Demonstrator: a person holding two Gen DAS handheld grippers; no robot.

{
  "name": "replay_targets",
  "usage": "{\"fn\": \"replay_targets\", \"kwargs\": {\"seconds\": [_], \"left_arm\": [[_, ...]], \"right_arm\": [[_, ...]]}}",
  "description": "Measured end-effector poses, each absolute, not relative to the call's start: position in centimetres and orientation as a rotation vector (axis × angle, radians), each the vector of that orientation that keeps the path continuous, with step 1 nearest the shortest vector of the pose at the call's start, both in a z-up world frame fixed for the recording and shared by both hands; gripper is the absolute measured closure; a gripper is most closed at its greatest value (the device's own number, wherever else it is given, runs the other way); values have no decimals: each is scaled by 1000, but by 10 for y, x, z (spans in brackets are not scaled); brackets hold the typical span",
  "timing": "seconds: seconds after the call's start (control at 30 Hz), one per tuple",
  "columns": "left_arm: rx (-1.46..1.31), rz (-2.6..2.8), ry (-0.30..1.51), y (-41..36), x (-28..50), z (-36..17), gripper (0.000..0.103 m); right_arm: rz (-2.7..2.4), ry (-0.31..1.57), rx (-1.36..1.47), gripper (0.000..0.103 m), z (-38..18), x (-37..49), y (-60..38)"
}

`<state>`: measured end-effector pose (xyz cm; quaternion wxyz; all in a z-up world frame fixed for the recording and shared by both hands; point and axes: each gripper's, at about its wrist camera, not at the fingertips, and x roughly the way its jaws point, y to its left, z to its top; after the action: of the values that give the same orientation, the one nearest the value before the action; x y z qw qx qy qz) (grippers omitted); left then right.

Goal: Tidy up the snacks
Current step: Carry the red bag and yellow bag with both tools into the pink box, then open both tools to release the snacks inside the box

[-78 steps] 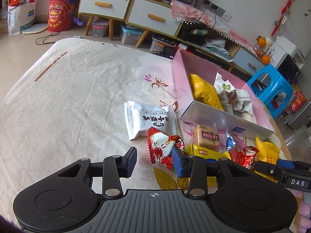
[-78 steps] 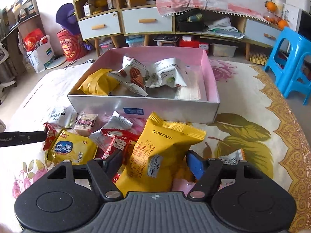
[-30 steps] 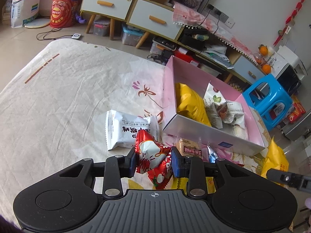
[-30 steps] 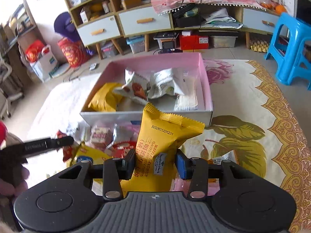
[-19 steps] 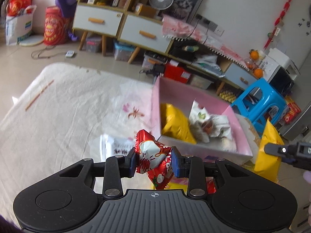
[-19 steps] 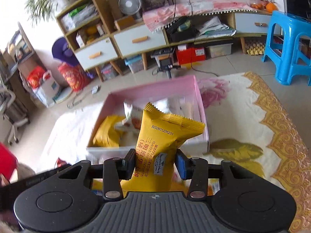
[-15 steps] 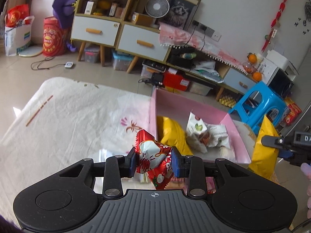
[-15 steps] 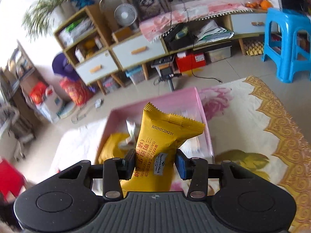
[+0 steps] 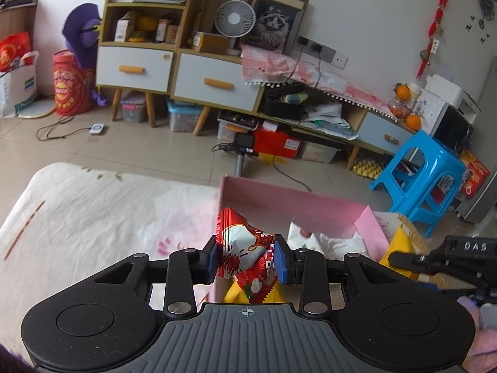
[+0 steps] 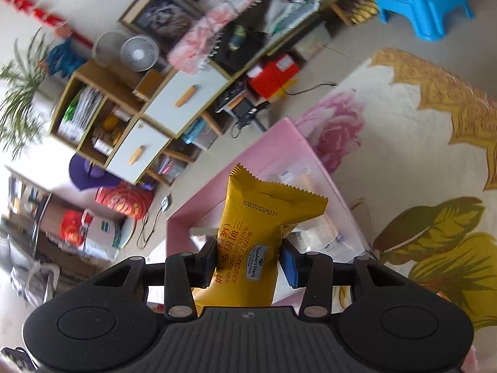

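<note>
The red snack pack (image 9: 248,248) sits pinched in my left gripper (image 9: 247,259), w/ both blue pads pressing its crinkly sides, so that one is closed tight on it. The yellow waffle pack (image 10: 257,227) is in my right gripper (image 10: 248,261), held round its lower half; its long side stands up and away from me, zigzag top edge highest. Both packs are up in the air, not on the cloth. The pink box (image 9: 298,211) is what counts now. From the left gripper it lies straight ahead and below, and the red pack looks to be over the box's near-left corner, just inside the left wall. From the right view the pink box (image 10: 189,208) is also ahead and below, but tilted in the pic bc my wrist is rolled, and the yellow pack covers the middle of it. In the left view I can see the right gripper (image 9: 403,259) at the box's right end w/ a bit of yellow behind it. I think the left one is a bit nearer to a free spot, since white packs (image 9: 313,239) already fill the right part. Next I'd guess both go down and let go inside. Beyond the box are the floor and a blue stool (image 9: 416,174).
</note>
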<state>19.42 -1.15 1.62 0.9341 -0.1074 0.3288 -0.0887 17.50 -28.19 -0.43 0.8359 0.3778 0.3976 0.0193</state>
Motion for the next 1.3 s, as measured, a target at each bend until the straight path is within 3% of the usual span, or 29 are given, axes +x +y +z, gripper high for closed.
{"fn": "replay_targets", "kwargs": {"seconds": [0.33,0.5,0.73,0.93,1.07,1.3], "left_arm": [[-96,-201,663,-52,241,3,69],[-59,-202,684,-56,248,-1,57],[-69,-202,675,-48,242,-1,34],[-74,-200,690,-43,233,0,26],[-75,-207,698,-39,223,5,23],[-41,-229,688,-31,197,18,16]], "right_arm": [[13,850,799,65,-11,180,-285],[26,838,798,52,-7,180,-293],[47,827,766,51,2,178,-292],[52,825,689,50,8,177,-286],[65,829,665,34,10,175,-286],[96,810,572,21,25,163,-280]]}}
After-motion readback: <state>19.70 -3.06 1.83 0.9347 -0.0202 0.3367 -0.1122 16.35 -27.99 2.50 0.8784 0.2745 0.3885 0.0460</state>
